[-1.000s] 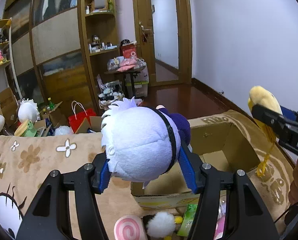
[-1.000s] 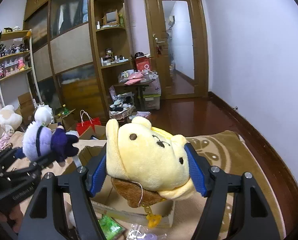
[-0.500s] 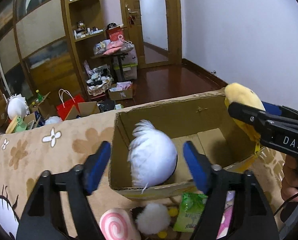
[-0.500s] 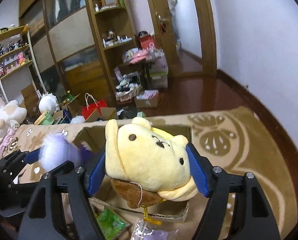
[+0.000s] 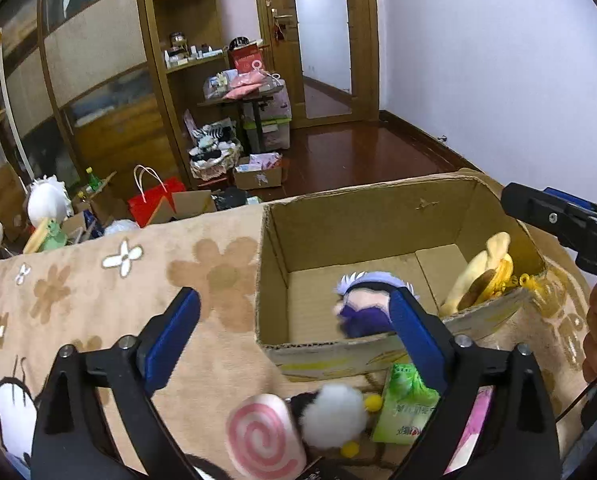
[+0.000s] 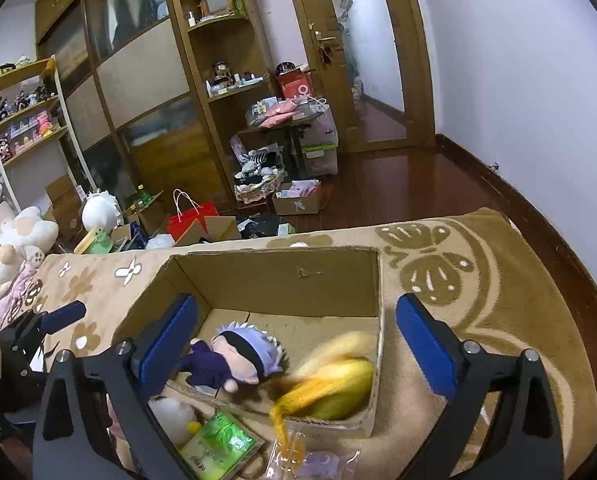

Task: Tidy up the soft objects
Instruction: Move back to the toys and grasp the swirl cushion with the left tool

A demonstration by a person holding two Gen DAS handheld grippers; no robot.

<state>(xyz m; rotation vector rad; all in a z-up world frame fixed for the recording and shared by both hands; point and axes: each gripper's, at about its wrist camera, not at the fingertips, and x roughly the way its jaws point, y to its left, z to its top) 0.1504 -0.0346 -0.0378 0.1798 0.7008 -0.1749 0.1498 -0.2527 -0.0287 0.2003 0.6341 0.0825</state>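
Note:
An open cardboard box [image 5: 362, 216] [image 6: 274, 276] stands on a beige patterned blanket. A white-haired plush doll in purple [image 5: 364, 304] [image 6: 234, 354] lies on the box floor. Beside it the yellow bear plush [image 5: 482, 276] [image 6: 330, 384] rests against the box's right wall, blurred in the right wrist view. My left gripper [image 5: 294, 332] hangs above the box's near left corner, its jaws opening with nothing held between them. My right gripper [image 6: 294, 344] is over the box, its jaws opening wide, with both plushes lying free below them.
Just in front of the box lie a pink swirl plush [image 5: 264, 436], a white fluffy plush [image 5: 332, 416] and a green packet [image 5: 404, 408] [image 6: 218, 448]. A clear bag [image 6: 310, 456] lies near the box corner. Beyond the blanket's far edge are bags, boxes and shelves.
Both plushes have left the jaws and dropped into the box: the doll first, then the yellow bear. Both grippers opened wide and sank a little toward the box.

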